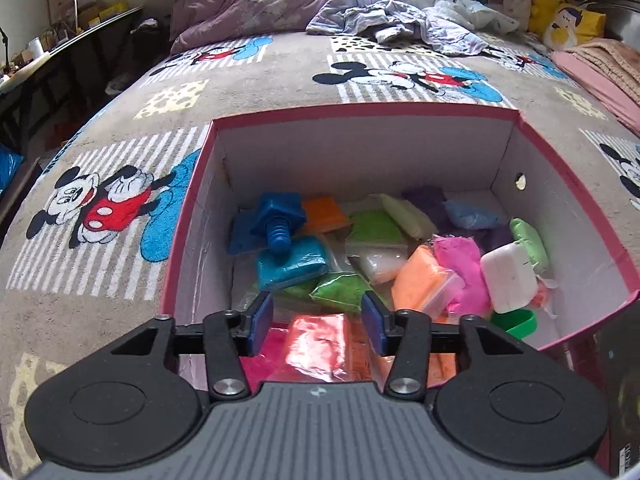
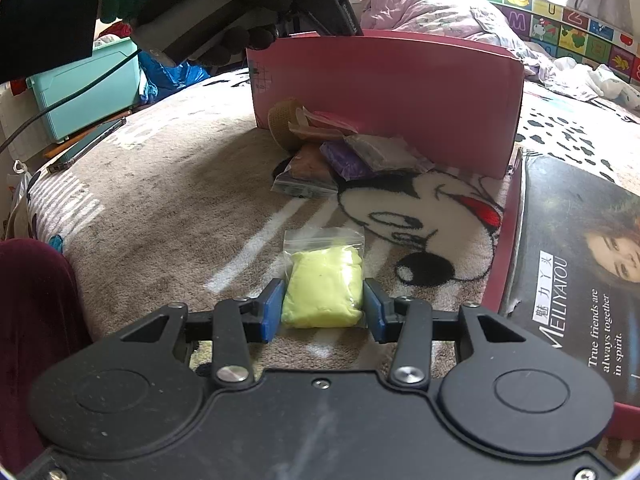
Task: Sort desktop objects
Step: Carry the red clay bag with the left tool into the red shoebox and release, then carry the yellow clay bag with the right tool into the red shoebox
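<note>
Yellow clay bag [image 2: 322, 290]: I am seeing it lying on the cartoon-mouse blanket [image 2: 160, 184], long axis running away from my right camera, clear zip end pointing toward the pink box [image 2: 384, 92].
Right gripper [image 2: 323, 310]: I am pinching the yellow clay bag, both blue pads pressing its sides.
Left gripper [image 1: 318, 322]: I am hovering it over the pink box interior, jaws spread, nothing between the pads.
Box contents: a blue screw toy [image 1: 280, 222] is lying among colored clay bags, threaded shaft pointing toward my camera.
Outside the box: a purple bag [image 2: 346, 162] and a tape roll [image 2: 286, 120] are resting against the wall.
</note>
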Demonstrator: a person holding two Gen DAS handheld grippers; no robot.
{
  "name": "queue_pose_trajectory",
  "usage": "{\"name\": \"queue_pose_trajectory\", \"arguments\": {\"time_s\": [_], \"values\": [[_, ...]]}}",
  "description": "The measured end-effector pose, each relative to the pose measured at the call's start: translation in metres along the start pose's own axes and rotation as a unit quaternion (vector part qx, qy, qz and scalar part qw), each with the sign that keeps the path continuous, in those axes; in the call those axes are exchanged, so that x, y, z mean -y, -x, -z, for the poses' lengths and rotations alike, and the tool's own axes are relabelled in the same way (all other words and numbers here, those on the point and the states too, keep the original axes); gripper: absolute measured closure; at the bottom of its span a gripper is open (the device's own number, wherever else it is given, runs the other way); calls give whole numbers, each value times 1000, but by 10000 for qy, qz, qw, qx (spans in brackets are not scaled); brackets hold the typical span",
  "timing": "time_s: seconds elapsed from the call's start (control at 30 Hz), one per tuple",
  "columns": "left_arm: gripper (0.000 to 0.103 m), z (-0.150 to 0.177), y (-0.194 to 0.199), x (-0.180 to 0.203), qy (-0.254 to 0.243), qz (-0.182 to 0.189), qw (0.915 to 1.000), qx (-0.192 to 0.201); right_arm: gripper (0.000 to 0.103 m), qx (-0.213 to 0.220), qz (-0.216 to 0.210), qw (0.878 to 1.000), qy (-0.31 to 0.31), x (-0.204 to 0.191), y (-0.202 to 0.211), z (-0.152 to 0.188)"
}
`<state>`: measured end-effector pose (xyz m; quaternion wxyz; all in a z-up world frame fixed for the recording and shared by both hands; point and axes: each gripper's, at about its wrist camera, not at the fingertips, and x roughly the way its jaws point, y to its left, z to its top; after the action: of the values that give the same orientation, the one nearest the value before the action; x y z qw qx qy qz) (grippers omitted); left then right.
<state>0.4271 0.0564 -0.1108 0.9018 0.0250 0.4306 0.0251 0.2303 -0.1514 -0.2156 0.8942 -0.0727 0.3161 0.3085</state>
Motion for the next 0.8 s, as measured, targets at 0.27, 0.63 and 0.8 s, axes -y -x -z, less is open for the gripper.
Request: {"name": "queue_pose_trajectory", "arguments": {"time_s": [0.27, 0.63, 0.8], "values": [[46, 8, 34, 6, -100, -274, 9987, 428, 61, 18, 8, 10000, 35, -1, 0, 1], [41, 31, 84, 1, -51, -248, 9973, 691, 61, 5, 72, 10000, 30, -2, 1, 1], [41, 47, 100, 0, -41, -116, 9974, 712, 61, -34, 93, 9999, -29, -2, 2, 1]]}}
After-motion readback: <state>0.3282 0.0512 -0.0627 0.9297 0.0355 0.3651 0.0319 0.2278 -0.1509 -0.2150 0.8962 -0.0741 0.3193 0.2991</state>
